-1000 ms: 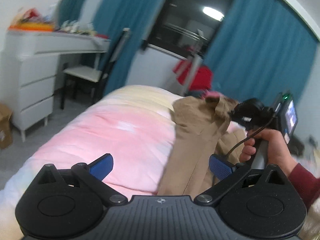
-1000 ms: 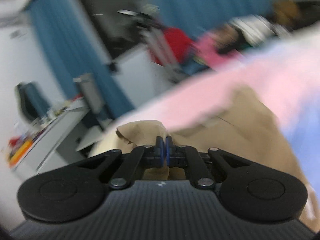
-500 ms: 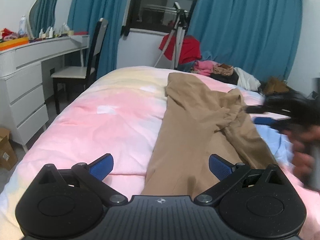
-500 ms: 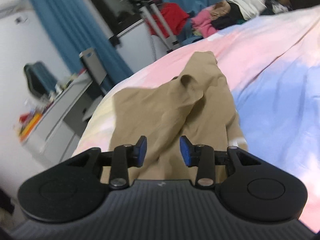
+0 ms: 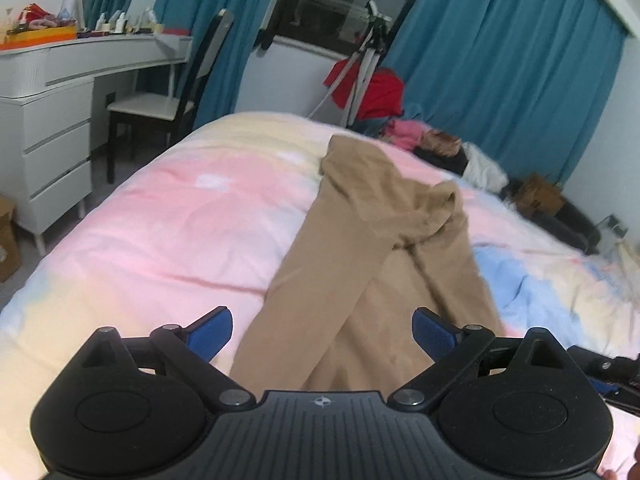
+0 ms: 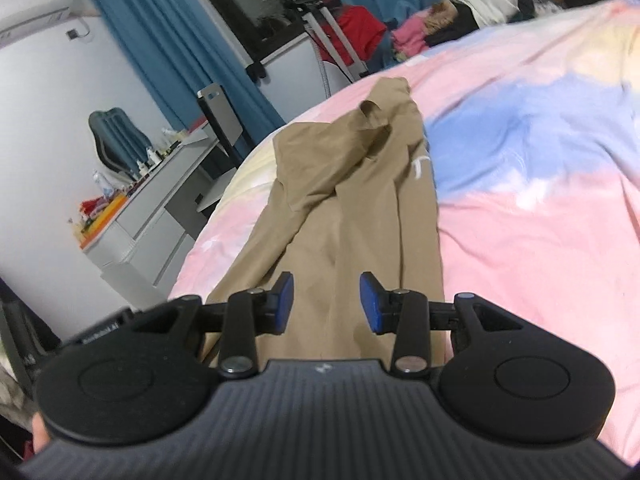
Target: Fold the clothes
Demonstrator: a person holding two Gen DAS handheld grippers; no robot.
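I see tan trousers (image 5: 360, 248) of soft matt cloth lying on a smooth pastel cotton-looking duvet (image 5: 168, 232), while my left gripper (image 5: 322, 330) is matt black ribbed plastic with textured blue pads (image 5: 434, 330).

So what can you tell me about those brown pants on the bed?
The tan pants look like thin, soft cloth. They lie stretched lengthwise on the pink, blue and yellow bedspread, with one leg folded over across the other and its open cuff sticking up, a bit crumpled. A small white mark shows near one edge. The left gripper and right gripper are both open just above them, holding nothing.
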